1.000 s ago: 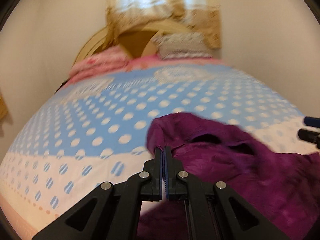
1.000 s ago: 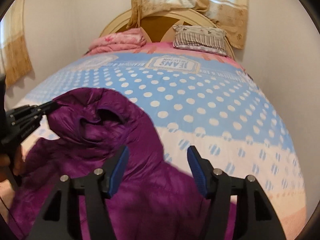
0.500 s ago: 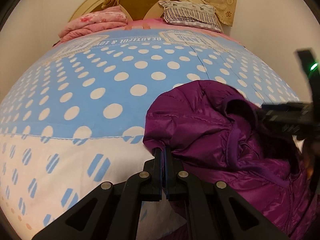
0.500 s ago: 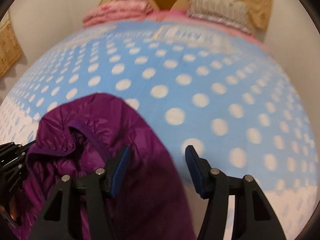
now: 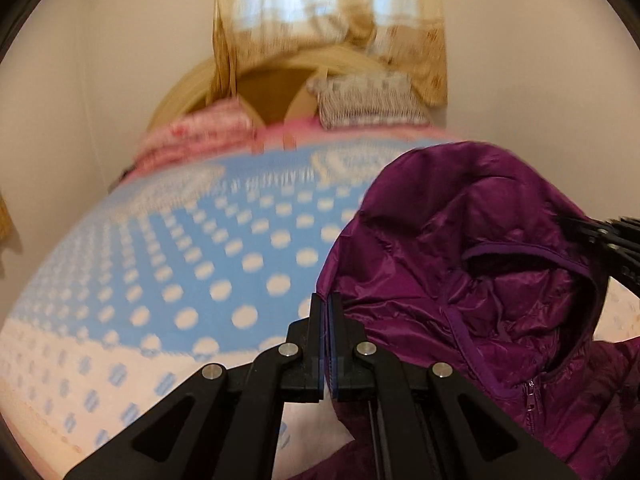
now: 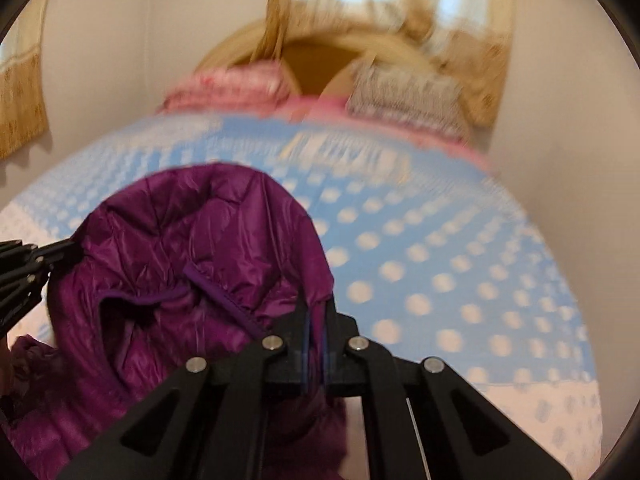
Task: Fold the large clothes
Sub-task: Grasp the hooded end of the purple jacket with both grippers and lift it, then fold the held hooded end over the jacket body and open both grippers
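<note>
Polka-dot bed lies beyond my fingers. Left gripper and right gripper both pinch the purple jacket, hood lifted between them, likely to spread it flat for folding.

A home bedroom: a bed with a blue, white-dotted cover, a rounded cream headboard, a striped pillow, folded pink bedding, and tan curtains over a bright window.
</note>
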Demonstrator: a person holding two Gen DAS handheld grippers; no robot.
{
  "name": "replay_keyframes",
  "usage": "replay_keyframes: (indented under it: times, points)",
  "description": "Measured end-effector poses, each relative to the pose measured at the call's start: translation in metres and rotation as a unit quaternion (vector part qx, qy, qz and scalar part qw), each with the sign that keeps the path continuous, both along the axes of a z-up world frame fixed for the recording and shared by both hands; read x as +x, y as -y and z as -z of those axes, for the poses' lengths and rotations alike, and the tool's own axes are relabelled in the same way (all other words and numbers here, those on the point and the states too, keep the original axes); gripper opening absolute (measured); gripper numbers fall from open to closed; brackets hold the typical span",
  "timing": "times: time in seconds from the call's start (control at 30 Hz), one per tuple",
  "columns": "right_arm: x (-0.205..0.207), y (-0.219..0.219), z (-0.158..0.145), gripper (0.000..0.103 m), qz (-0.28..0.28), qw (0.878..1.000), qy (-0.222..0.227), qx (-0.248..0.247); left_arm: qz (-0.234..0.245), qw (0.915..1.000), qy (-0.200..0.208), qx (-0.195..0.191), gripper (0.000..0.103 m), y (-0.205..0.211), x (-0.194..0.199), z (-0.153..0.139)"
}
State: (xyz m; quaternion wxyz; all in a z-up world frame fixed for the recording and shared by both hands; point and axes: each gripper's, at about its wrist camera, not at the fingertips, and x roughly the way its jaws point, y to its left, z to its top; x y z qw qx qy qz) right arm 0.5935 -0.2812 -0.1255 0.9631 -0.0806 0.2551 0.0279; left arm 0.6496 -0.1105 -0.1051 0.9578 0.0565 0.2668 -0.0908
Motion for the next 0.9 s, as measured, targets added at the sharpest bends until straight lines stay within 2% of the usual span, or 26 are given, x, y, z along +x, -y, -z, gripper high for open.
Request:
replay_keyframes:
  times: [0.13, 0.3, 0.37, 0.4, 0.43, 0.47, 0.5, 0.53, 0.57, 0.6, 0.7, 0.83, 0.9]
  points:
    - [-0.069, 0.009, -0.006, 0.005, 0.002, 0.998, 0.054, 0.018, 0.032, 0.9970, 0.070, 0.002, 0.001, 0.002, -0.059, -0.022]
    - [-0.139, 0.007, 0.010, 0.005, -0.010, 0.997, 0.063, 0.038, 0.064, 0.9923, 0.105, 0.014, 0.002, -0.002, -0.135, -0.017]
    - [-0.158, 0.005, 0.018, 0.008, -0.017, 0.997, 0.061, 0.033, 0.085, 0.9912, 0.090, 0.046, 0.003, 0.001, -0.162, -0.001]
    - [-0.163, 0.006, 0.024, 0.013, -0.027, 0.998, 0.043, 0.035, 0.091, 0.9912, 0.078, 0.058, 0.008, 0.001, -0.167, 0.005]
    - [-0.169, 0.009, 0.032, 0.030, -0.028, 0.999, 0.020, 0.029, 0.094, 0.9910, 0.060, 0.074, 0.013, 0.001, -0.174, 0.014]
    - [-0.175, 0.012, 0.037, 0.044, -0.021, 1.000, 0.004, 0.019, 0.095, 0.9907, 0.044, 0.088, 0.030, -0.002, -0.180, 0.023]
    - [-0.184, 0.018, 0.043, 0.054, -0.015, 1.000, -0.012, 0.016, 0.094, 0.9905, 0.038, 0.093, 0.049, -0.005, -0.185, 0.030]
    - [-0.191, 0.025, 0.046, 0.053, -0.014, 0.999, -0.027, 0.029, 0.091, 0.9908, 0.036, 0.094, 0.060, -0.013, -0.192, 0.034]
    - [-0.195, 0.031, 0.047, 0.053, -0.013, 0.999, -0.036, 0.038, 0.083, 0.9916, 0.037, 0.092, 0.079, -0.022, -0.200, 0.036]
    - [-0.203, 0.038, 0.046, 0.053, -0.005, 0.998, -0.041, 0.042, 0.074, 0.9925, 0.043, 0.087, 0.092, -0.031, -0.206, 0.037]
    - [-0.218, 0.048, 0.038, 0.053, 0.008, 0.997, -0.050, 0.060, 0.038, 0.9962, 0.047, 0.062, 0.096, -0.055, -0.204, 0.025]
    - [-0.216, 0.039, 0.024, 0.053, 0.012, 0.992, -0.055, 0.113, -0.018, 0.9993, 0.029, 0.016, 0.096, -0.055, -0.183, 0.006]
    - [-0.207, 0.025, 0.018, 0.053, 0.009, 0.991, -0.051, 0.126, -0.059, 0.9977, 0.018, 0.027, 0.096, -0.037, -0.165, -0.002]
